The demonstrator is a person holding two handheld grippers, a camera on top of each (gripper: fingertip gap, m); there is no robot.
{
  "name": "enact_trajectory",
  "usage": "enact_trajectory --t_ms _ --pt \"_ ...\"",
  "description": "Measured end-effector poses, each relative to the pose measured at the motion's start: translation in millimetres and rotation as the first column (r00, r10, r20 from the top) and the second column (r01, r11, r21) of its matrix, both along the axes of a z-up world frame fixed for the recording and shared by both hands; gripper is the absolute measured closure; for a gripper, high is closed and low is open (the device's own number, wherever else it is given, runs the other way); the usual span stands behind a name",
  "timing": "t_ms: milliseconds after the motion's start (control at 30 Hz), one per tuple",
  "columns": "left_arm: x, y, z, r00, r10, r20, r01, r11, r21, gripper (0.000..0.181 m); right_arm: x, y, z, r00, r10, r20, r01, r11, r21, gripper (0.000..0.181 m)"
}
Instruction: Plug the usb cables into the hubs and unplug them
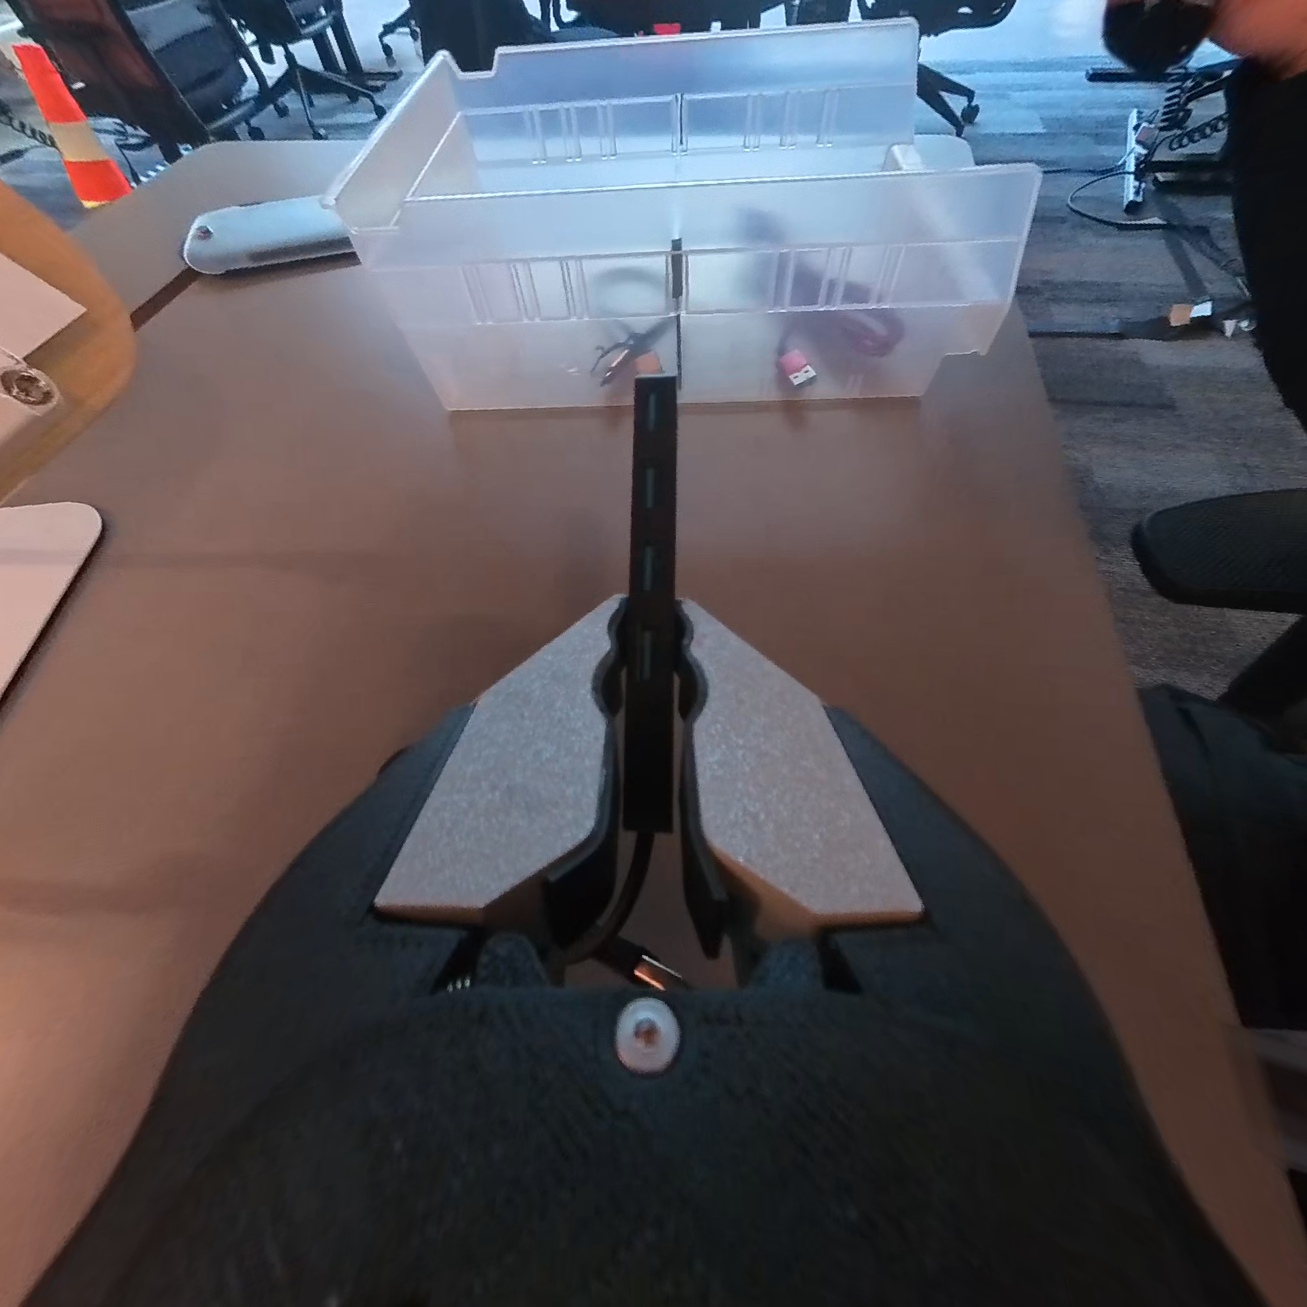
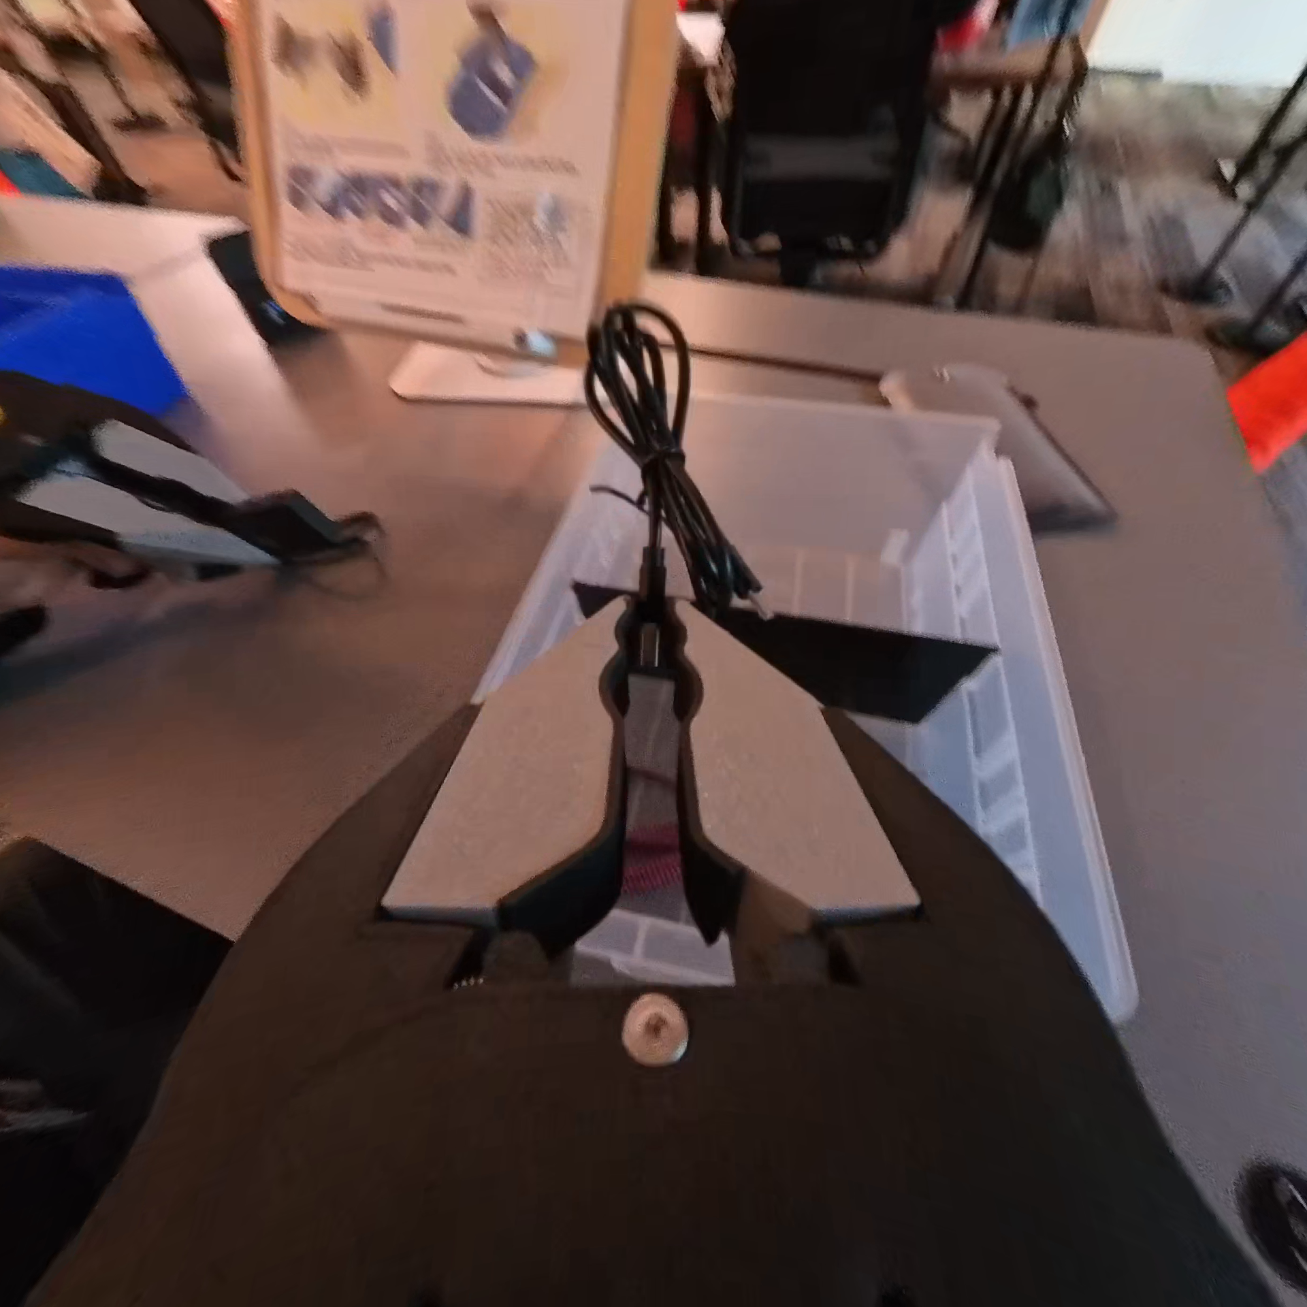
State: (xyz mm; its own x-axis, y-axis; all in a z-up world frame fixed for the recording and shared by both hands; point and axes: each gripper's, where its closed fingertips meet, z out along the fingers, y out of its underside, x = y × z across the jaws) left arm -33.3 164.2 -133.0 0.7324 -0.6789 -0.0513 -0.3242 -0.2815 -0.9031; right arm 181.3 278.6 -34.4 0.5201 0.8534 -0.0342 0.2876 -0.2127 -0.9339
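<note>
Protruding beyond left gripper: hub

The left gripper has its grey fingers closed on a slim black USB hub, which sticks straight forward above the brown table with its row of ports facing up. The hub's black cord curls out behind it between the fingers. Beyond the hub's far end stands a frosted plastic bin split by a black divider. A black cable lies in its left compartment and a red USB cable in its right. A white device lies just left of the bin, and an orange cone stands on the floor beyond.
</note>
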Motion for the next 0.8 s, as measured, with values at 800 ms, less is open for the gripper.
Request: enact_trajectory --t_ms 800 --pt "9.0 -5.8 2.3 0.998 -0.056 -0.011 0.057 0.998 0.03 0.172 -35.6 -9.0 -22.5 0.956 -0.012 0.292 -0.026 0.992 0.126 0.159"
